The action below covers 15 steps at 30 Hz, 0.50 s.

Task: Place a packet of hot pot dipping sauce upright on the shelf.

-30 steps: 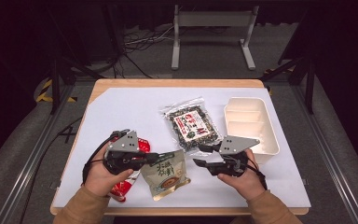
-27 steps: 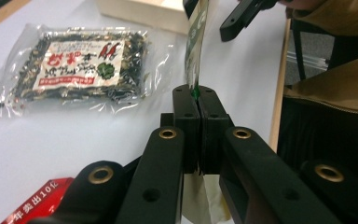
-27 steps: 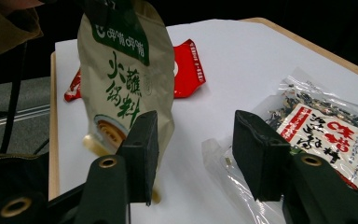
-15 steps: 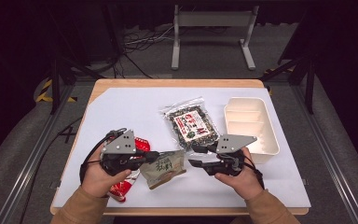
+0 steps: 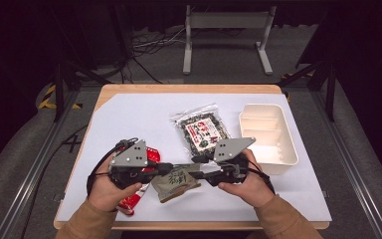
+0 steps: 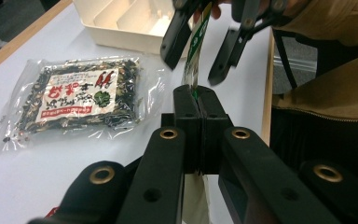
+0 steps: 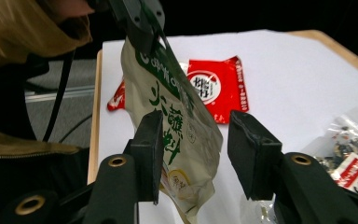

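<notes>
A beige and green snack packet (image 5: 178, 182) hangs off the table, pinched at its top edge by my left gripper (image 5: 170, 168), which is shut on it. The left gripper view has those jaws (image 6: 198, 103) pressed together on the packet's edge (image 6: 196, 51). From the other side my right gripper (image 5: 199, 168) reaches in. Its jaws (image 7: 198, 133) have just been closing and straddle the packet (image 7: 168, 105). A gap remains at one pad, so it stands open.
A red packet (image 5: 151, 155) lies under my left hand. A clear bag of dark mix (image 5: 204, 130) lies mid-table. At the right stands a white divided tray (image 5: 268, 144). White paper (image 5: 129, 119) covers the wooden table.
The beige packet rose from lying flat and now hangs tilted in the left gripper. The right gripper moved left and slightly up, bringing its jaws around the packet.
</notes>
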Available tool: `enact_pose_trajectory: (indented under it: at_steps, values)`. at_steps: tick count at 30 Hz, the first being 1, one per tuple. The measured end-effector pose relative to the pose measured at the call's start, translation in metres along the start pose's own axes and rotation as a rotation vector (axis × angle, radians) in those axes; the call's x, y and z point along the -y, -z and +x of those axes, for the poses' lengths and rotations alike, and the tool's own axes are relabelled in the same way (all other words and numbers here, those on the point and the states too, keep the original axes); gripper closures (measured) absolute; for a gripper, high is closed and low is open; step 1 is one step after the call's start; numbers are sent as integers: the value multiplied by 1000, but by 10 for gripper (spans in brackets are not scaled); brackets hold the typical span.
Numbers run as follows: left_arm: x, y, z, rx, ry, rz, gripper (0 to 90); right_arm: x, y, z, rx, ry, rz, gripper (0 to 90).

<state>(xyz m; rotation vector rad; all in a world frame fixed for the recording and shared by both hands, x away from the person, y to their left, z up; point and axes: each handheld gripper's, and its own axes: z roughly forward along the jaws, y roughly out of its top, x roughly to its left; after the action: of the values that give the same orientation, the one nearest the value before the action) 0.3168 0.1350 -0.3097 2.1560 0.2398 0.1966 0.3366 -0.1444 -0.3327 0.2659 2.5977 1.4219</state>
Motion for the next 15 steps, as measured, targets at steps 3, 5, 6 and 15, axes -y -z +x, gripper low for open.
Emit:
enact_pose_trajectory:
  at_steps: [3,5,6,15]
  values:
    - [0,0,0,2,-2,-4,887,-3,-10,-1,-19,13,37,595]
    - [0,0,-1,1,-3,-1,887,-5,-13,-1,-33,23,46,615]
    - [0,-1,-1,3,-7,0,887,-6,-14,0,-37,27,49,620]
    - [-1,-4,-3,7,-14,9,887,-15,-18,2,-57,72,110,712]
